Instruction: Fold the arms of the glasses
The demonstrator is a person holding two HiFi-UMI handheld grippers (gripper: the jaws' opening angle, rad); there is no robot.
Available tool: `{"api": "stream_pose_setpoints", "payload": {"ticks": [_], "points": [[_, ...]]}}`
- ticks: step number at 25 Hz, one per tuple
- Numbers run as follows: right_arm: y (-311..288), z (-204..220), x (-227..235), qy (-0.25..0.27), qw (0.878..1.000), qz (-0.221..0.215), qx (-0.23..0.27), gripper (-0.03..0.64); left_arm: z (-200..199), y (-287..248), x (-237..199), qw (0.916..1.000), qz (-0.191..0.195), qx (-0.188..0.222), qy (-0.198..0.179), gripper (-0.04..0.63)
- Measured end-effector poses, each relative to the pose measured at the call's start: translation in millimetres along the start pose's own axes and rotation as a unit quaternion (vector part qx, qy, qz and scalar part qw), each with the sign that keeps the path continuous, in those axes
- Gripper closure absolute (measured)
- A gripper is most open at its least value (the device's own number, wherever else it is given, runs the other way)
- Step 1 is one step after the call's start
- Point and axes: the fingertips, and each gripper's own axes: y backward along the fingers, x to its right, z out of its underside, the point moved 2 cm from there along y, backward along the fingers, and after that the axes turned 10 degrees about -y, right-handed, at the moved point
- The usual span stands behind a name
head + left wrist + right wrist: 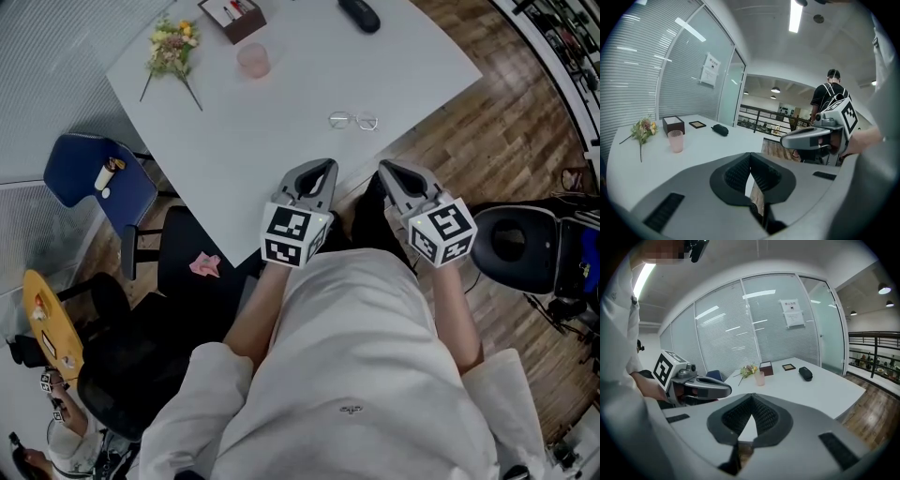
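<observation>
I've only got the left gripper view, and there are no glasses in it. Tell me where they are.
Observer: In the head view the glasses lie on the white table, near the edge on the person's side and ahead of both tongs.
Operator: Give me the state of the right tongs.
Observer: The right gripper view shows the right tongs shut, with nothing between them.
Operator: Say whether either one touches the glasses.
Observer: Neither does. In the head view the left tongs and the right tongs both sit short of the glasses, with bare table between.
</observation>
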Motion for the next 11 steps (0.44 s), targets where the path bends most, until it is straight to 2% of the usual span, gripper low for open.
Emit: {"api": "stream_pose_setpoints", "payload": {"ticks": [11], "points": [[2.7, 2.5, 2.5, -0.001, 1.0, 0.005, 0.001, 0.614, 5.4, -4.9, 4.6, 0.9999, 0.011, -0.004, 0.0, 0.575]]}}
